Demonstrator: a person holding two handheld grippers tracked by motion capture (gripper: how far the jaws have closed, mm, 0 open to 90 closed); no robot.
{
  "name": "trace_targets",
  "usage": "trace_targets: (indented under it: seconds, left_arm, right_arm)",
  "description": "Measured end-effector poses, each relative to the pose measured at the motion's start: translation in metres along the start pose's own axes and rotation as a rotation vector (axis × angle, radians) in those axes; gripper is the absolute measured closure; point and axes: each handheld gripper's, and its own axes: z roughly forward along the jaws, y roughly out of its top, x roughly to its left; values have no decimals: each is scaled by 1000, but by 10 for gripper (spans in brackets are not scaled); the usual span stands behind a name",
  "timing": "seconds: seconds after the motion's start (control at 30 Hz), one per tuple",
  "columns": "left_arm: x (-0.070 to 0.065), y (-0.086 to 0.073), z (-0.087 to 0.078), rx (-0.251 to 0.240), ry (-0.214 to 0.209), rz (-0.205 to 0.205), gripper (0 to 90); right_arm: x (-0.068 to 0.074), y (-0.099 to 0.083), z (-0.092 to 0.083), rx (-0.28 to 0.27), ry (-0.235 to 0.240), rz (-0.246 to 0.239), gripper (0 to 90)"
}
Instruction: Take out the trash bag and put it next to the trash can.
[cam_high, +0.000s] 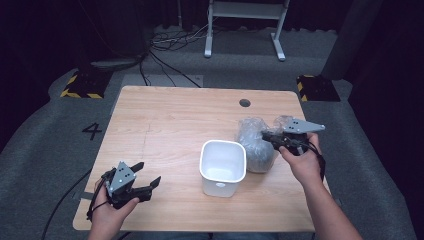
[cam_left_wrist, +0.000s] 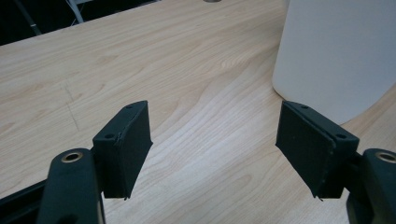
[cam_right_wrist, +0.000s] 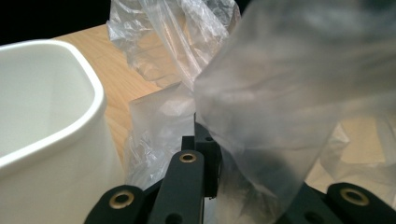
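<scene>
1. Plastic bag (cam_high: 255, 145), clear and crumpled, sits in the high view on the wooden table (cam_high: 165, 120) just right of the white bin (cam_high: 223, 167), touching or nearly touching it. My right gripper (cam_high: 270, 136) comes in from the right with its tips at the bag's upper edge. My left gripper (cam_high: 149, 175) rests near the table's front left corner, well apart from both items; I judge it is parked there to keep the work area free.

2. Left gripper view: my left gripper (cam_left_wrist: 215, 149) stands with jaws spread wide and nothing between them, only bare table (cam_left_wrist: 140, 60) below. The white bin (cam_left_wrist: 336, 51) rises at the right, beyond the right jaw, so this tool is positioned to steady the bin if needed.

3. Right gripper view: my right gripper (cam_right_wrist: 205, 154) has its jaws drawn together, pinching a fold of the plastic bag (cam_right_wrist: 280, 102); film drapes over the jaws and hides the right pad. The white bin (cam_right_wrist: 51, 102) stands just to the left, mouth open. Gripping the film at its top edge would, in my judgement, allow the bag to be lifted and spread over that rim as a liner.
</scene>
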Motion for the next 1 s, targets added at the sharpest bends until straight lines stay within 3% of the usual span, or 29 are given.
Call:
trace_targets:
  seconds: [0.2,0.37,0.47,0.7,1.0]
  left_arm:
    - [0,-1,1,6,-1,0,262]
    - [1,-1,1,6,-1,-2,262]
    - [0,-1,1,5,-1,-3,262]
    - [0,-1,1,5,0,-3,262]
    - [-1,-1,1,2,0,-5,262]
  right_arm:
    - [1,-11,12,12,16,25,800]
    - [-1,-16,7,-16,-22,73,537]
    - [-2,-17,-1,-30,-26,104,457]
    - [3,-18,-25,-14,-25,113,382]
    - [6,-29,-57,69,-26,108,340]
